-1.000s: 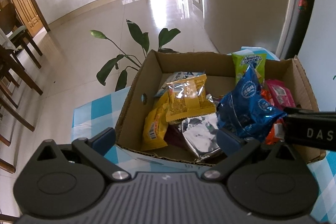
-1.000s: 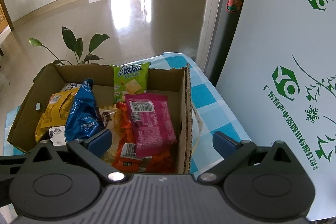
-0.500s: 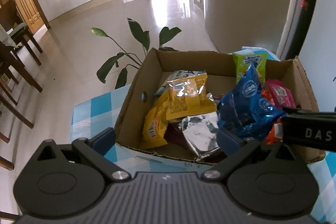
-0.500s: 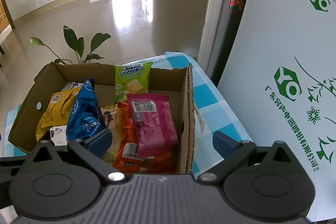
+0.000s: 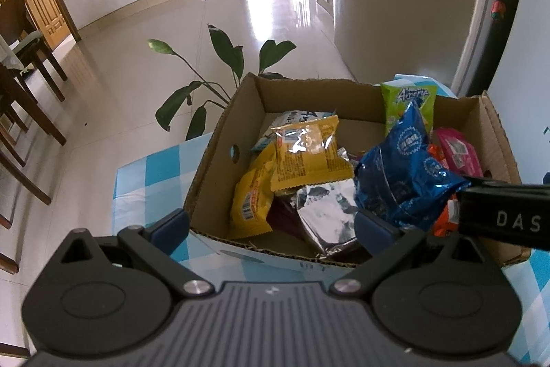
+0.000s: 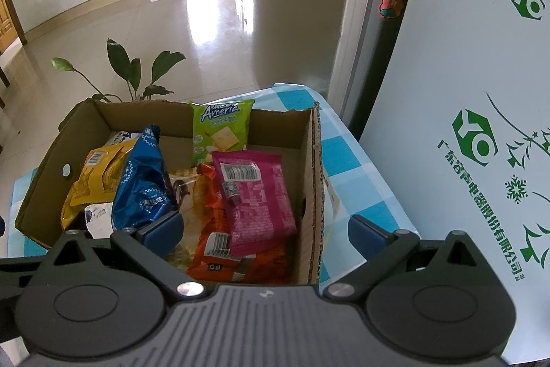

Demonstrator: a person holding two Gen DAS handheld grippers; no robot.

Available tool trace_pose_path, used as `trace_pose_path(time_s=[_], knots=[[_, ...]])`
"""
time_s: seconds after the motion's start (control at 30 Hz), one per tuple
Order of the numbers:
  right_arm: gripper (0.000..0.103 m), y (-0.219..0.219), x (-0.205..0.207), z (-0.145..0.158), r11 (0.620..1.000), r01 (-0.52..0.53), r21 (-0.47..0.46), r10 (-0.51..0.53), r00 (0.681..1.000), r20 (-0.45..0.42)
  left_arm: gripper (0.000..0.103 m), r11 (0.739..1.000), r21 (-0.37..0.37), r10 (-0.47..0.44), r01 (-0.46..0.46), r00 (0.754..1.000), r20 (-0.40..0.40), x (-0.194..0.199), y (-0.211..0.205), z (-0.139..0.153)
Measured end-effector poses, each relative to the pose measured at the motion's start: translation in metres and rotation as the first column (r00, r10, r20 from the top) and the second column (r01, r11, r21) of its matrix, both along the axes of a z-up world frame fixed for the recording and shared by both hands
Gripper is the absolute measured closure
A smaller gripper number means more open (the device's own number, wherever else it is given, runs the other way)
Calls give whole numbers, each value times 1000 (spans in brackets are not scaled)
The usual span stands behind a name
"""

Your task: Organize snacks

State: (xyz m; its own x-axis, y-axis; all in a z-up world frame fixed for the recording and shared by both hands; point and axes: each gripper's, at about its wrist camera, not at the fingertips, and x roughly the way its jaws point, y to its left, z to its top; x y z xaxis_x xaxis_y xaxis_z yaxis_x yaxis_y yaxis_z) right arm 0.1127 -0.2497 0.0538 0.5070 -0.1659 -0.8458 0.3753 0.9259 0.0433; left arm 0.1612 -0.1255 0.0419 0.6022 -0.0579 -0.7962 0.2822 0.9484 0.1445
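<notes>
Two claws hang spread and empty at the near rim of the box [image 6: 311, 160], which sits on the checked desk [image 6: 347, 160] at frame centre. The left claw [image 5: 271, 227] fills the bottom of its view, the right claw [image 6: 263, 229] the bottom of its own. Inside lie a blue bag [image 6: 144, 181], yellow packs [image 5: 309, 153], a silver pack [image 5: 326, 215], a pink pack [image 6: 254, 191], an orange pack [image 6: 237, 260] and a green pack [image 6: 220, 129] upright against the far wall.

A cardboard box [image 6: 311, 167] sits on the worktop [image 6: 347, 160] and holds a heap of snack packets [image 6: 254, 195]; one packet [image 6: 220, 131] leans against its far wall. A plant [image 5: 220, 71] stands behind the box, a fridge [image 6: 302, 9] to its right
</notes>
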Motion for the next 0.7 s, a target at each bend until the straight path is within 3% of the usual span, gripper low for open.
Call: trace_pose_path(time_s=[0.7], knots=[[0, 7, -10, -1, 999, -50, 15, 50, 999, 3, 1, 1000, -25, -5, 5, 1000, -4, -19, 4, -1]])
